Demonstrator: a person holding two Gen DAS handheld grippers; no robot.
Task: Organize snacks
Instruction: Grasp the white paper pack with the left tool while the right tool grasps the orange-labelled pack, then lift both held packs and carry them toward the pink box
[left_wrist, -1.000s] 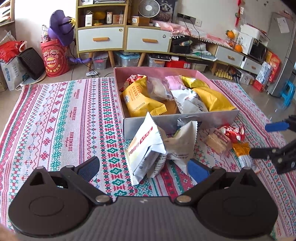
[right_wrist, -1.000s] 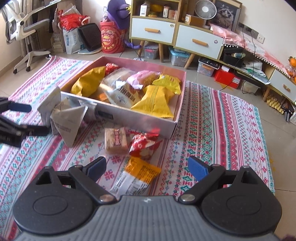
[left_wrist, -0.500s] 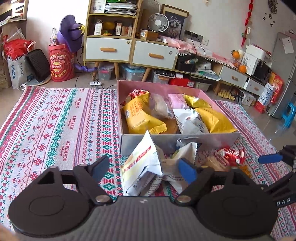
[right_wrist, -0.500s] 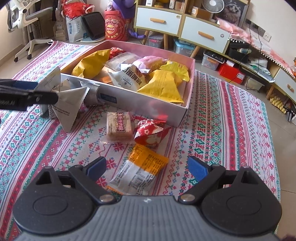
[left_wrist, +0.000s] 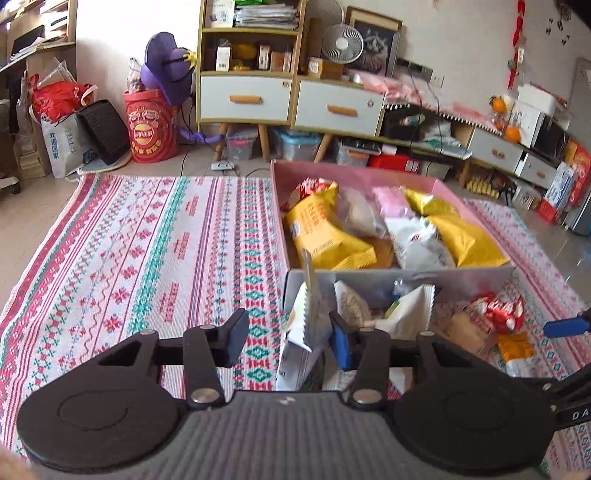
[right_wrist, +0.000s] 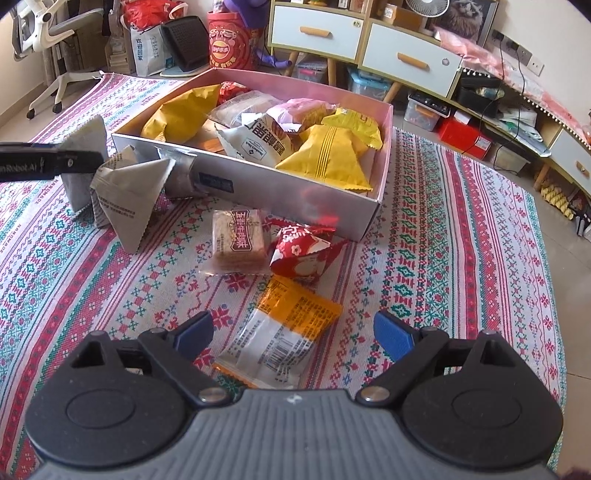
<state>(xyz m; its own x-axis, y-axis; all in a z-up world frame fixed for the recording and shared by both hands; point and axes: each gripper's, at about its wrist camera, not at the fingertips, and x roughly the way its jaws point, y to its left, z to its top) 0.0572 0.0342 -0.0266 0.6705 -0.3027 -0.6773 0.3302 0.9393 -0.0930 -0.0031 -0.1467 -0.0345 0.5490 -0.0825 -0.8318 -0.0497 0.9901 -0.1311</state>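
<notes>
A white snack bag (left_wrist: 301, 332) stands on edge on the rug in front of the pink-lined box (left_wrist: 369, 176). My left gripper (left_wrist: 288, 338) has its jaws closing around that bag; the blue right pad is close to it and the left pad still stands apart. My right gripper (right_wrist: 293, 330) hangs low over an orange and clear packet (right_wrist: 291, 325), which lies between its wide jaws as they close slightly. A brown biscuit packet (right_wrist: 238, 240) and a red packet (right_wrist: 299, 253) lie beside the box (right_wrist: 295, 192).
The box holds several yellow, white and pink snack bags. A second white bag (left_wrist: 406, 314) leans against the box front. The patterned rug (left_wrist: 147, 258) stretches to the left. Cabinets (left_wrist: 295, 99), a red tub (left_wrist: 151, 129) and floor clutter line the far wall.
The left jaws have narrowed from wide open to close around the white bag. The right gripper has moved closer to the orange packet, which now lies between its fingers.
</notes>
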